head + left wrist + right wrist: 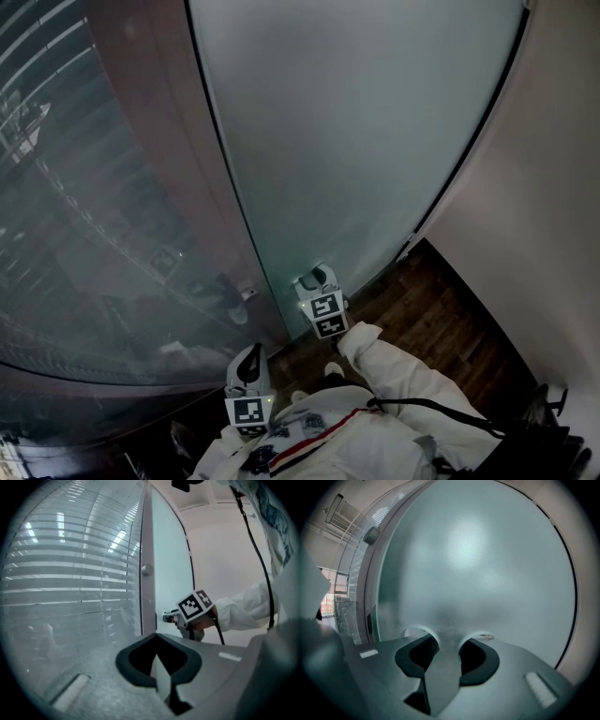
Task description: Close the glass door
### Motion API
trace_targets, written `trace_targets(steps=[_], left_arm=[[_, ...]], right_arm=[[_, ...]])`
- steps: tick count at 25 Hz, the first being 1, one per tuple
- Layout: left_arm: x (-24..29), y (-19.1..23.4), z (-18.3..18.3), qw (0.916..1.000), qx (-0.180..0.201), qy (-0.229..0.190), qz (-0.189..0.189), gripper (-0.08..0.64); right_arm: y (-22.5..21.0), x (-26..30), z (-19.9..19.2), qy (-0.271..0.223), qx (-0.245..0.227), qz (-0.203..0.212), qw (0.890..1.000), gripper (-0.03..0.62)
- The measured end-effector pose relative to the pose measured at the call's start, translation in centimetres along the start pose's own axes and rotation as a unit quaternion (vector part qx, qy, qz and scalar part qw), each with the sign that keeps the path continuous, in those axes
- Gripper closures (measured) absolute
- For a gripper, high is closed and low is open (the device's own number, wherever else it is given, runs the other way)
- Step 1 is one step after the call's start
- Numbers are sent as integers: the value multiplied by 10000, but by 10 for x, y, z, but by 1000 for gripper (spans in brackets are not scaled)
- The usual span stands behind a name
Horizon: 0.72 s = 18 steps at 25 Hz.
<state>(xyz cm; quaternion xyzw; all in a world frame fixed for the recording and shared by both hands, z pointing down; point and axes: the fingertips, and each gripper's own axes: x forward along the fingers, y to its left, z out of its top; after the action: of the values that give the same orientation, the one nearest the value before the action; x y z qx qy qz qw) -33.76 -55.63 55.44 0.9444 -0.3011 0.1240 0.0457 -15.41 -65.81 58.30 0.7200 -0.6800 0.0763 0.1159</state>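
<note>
The right gripper (320, 276) has its jaws set about half apart, with nothing between them. Through the gap the right gripper view (446, 646) shows only frosted glass. Both tips stand at the face of the glass door (356, 131), close to the door's left edge and low on the panel. Pale halos ring the tips on the glass, but actual contact cannot be confirmed. The left gripper (251, 352) has its jaws drawn together, leaving only a thin sliver between them, and it holds nothing. It is clear of the door, and the left gripper view (157, 651) looks along the dark frame post (148, 597). That view also shows the right gripper's tips (168, 617) at the glass, just past the post. The glass door (168, 564) is a tall frosted panel standing upright with its long axis vertical and its broad face turned toward the person. Its left edge runs beside the frame post (187, 169), and its right edge, lined by a black seal, runs beside the plain wall (544, 187). Whether a gap remains at the post cannot be told. A glazed wall with blinds (66, 187) lies left of the post. Dark wood floor (441, 309) is visible at the door's foot.
</note>
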Motion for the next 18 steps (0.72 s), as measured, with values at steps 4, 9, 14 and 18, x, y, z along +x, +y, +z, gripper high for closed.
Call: trace_targets(steps=[4,9,14,18], left_arm=[[0,1,0,10000,14,4,-5,558],[-2,2,-1,10000,7,0,24,558],[-3,3,-1,10000,-27,11,41,558],[-4,2,-3,10000,-15,54,34,558]], right_arm=[[-1,8,1,31,1,-25,10000,459],[-2,17,3,57,12,-55,10000,459],[-3,24,5,74,8,-75,9999,459],[-2,22,5,48,-3,-65,10000,458]])
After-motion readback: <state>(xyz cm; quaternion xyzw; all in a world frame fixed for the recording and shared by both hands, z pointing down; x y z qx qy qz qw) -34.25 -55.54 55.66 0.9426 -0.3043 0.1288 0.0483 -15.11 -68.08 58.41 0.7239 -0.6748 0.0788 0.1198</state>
